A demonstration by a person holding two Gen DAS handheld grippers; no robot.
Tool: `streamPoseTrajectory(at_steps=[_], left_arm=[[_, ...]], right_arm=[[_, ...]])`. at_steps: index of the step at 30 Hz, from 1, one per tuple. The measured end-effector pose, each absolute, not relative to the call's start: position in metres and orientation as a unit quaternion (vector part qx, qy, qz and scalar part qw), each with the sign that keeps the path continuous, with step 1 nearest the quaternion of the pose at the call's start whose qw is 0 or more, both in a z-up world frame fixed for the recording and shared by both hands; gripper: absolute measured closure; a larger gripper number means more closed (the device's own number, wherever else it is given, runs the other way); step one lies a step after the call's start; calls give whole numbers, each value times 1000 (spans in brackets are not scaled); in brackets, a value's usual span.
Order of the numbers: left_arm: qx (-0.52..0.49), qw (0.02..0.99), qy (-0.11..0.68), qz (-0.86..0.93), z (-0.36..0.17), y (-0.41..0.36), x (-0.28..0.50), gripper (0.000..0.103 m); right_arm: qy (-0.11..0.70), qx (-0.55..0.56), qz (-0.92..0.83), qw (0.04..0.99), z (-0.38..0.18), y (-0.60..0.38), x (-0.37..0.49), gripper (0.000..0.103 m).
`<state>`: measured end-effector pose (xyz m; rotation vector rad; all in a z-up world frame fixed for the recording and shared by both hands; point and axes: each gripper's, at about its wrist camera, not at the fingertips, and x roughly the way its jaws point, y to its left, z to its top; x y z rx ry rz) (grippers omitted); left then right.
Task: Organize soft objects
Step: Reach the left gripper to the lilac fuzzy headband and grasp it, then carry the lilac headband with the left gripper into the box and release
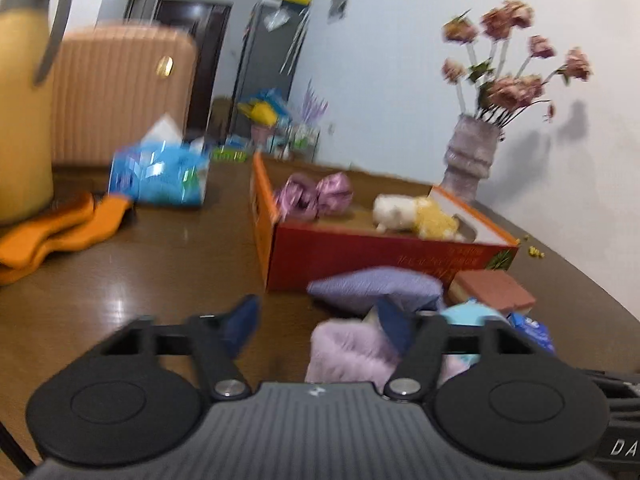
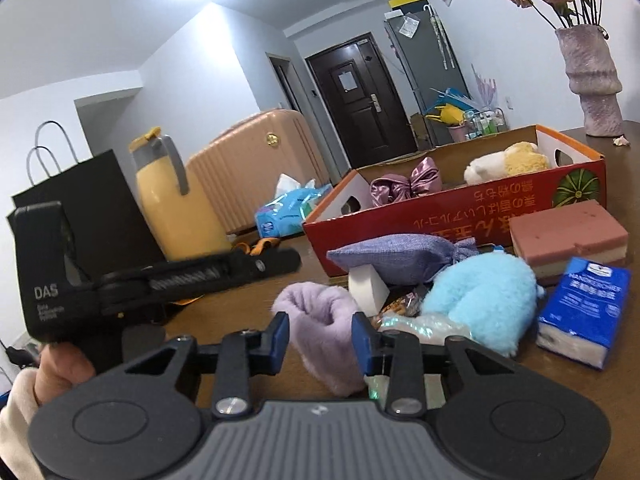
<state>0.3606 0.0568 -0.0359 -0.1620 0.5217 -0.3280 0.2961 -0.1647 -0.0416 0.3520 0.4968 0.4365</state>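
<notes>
My left claw [image 1: 320, 320] hangs low over the table [image 1: 160, 264] with its 2 blue pads spread wide and nothing between them. The lilac fluffy piece [image 1: 348, 352] lies just under and ahead of its right pad [image 1: 394, 324], which overlaps it in view; I cannot tell whether they touch. Beyond that pad sits the purple sachet [image 1: 376, 286], and behind the sachet the red box [image 1: 380, 254]. Inside the box I see a pink bow [image 1: 316, 196] at the far left end and a white and yellow plush [image 1: 416, 214] further right. Right of the claw lie the pink sponge [image 1: 494, 286], a blue plush [image 1: 466, 316] and a tissue pack [image 1: 532, 330]. Far left of it are orange cloth [image 1: 60, 228] and a yellow jug [image 1: 24, 112]. This view is blurred.

My right claw [image 2: 320, 340] is also apart, and the lilac piece [image 2: 320, 328] sits in the gap between its pads; neither pad visibly presses it. Right of this claw lie the blue plush [image 2: 484, 300] and tissue pack [image 2: 582, 312], with the sponge [image 2: 568, 236] behind them. Straight ahead are the sachet [image 2: 400, 256], resting on a white block [image 2: 368, 288], and the box [image 2: 460, 216] behind it. The left claw [image 2: 280, 260] reaches in from the left at pad height, seen side-on.
</notes>
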Motion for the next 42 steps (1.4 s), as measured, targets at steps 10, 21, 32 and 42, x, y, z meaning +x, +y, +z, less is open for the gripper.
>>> streamPoseTrajectory(at_steps=[10, 21, 32, 42], left_arm=[[-121, 931, 291, -185, -43, 68, 352, 91], [-153, 952, 221, -145, -36, 64, 212, 91], [-92, 947, 268, -151, -67, 26, 159, 67], [-194, 932, 244, -185, -41, 48, 167, 38]], right_arm=[[265, 159, 208, 928, -47, -162, 315, 83], [203, 46, 268, 941, -17, -162, 217, 87], [248, 71, 221, 941, -46, -201, 159, 69], [223, 130, 207, 944, -41, -207, 178, 58]])
